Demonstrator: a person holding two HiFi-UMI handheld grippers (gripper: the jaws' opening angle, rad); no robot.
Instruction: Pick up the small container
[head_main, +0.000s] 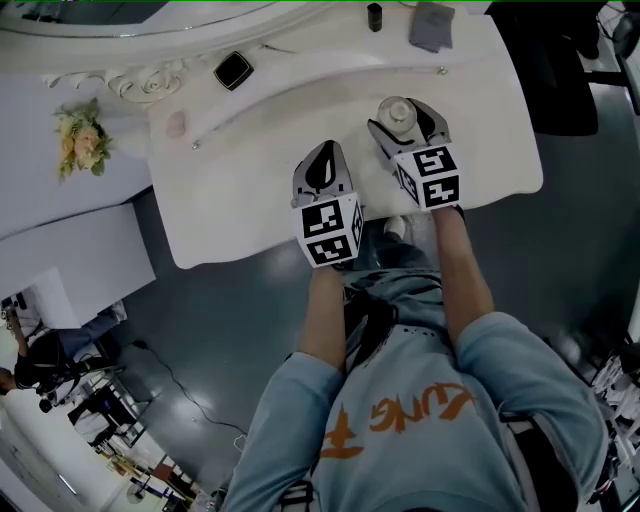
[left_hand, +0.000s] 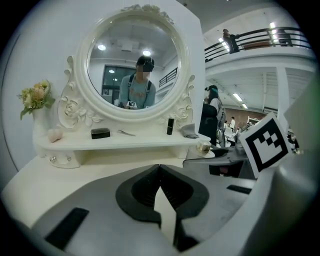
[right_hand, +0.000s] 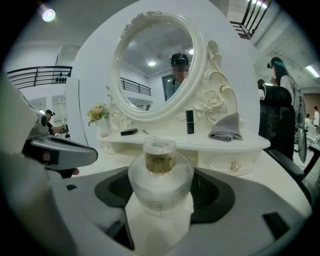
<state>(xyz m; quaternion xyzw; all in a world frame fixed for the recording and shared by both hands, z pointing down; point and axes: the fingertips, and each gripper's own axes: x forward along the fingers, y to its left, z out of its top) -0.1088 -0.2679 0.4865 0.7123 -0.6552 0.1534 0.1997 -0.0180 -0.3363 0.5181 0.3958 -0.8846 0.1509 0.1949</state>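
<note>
While the left gripper (left_hand: 160, 170) sits with its jaws pressed together at the tips and nothing between them, the right gripper (right_hand: 160, 197) has its jaws clamped on the small container (right_hand: 160, 167). The container is a frosted round jar with a knobbed lid that shows amber inside. It is held upright in front of the mirror (right_hand: 155, 65), over the white dressing table (head_main: 250, 190). Whether it touches the tabletop cannot be told. The left gripper is farther from the mirror, on the person's side. Just below the mirror stand a black tube (right_hand: 190, 122), a folded grey cloth (right_hand: 226, 127) and a black case (left_hand: 100, 133). Flowers (left_hand: 36, 96) stand left of the mirror.
</note>
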